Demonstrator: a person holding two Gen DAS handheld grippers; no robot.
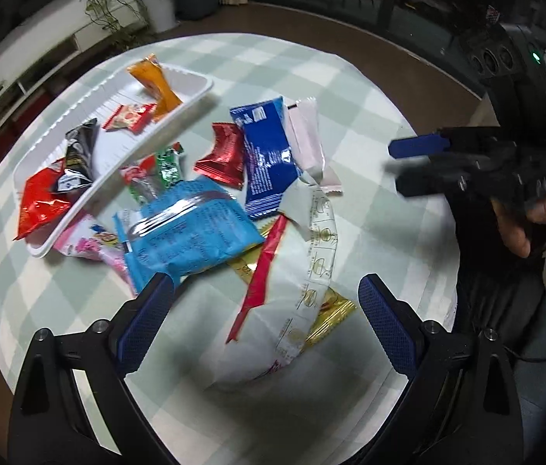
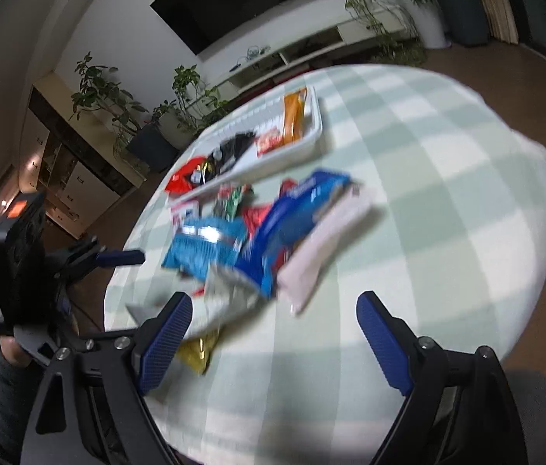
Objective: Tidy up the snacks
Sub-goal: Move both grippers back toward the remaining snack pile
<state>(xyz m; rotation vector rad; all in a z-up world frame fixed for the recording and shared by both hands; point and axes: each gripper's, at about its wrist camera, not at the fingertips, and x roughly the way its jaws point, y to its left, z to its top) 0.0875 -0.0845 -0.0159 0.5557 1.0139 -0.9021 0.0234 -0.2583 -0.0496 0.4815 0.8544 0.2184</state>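
Partial progress. White tray (image 1: 195, 89) sits on the far left of the checked tabletop (image 1: 370, 89) and holds 4 packets: orange packet (image 1: 155, 85), small red-and-white packet (image 1: 129, 116), black packet (image 1: 79, 155), and a red packet (image 1: 40, 203) hanging over the tray's near rim. Remainder lies loose in a heap just beside the tray: light blue bag (image 1: 191, 228), dark blue pack (image 1: 265, 159), pale pink pack (image 1: 306, 135), red foil packet (image 1: 224, 155), green packet (image 1: 170, 164), pink cartoon packet (image 1: 90, 242), large white bag (image 1: 284, 298), gold wrapper (image 1: 335, 310) partly under it. Judged: well under half sorted, at least 8 items left. Left gripper (image 1: 267, 329): jaws wide apart, nothing between them, poised above the white bag without touching it. Right gripper (image 2: 273, 343): jaws likewise spread wide, empty, over the near edge of the heap; that view is blurred, so contact cannot be ruled on.
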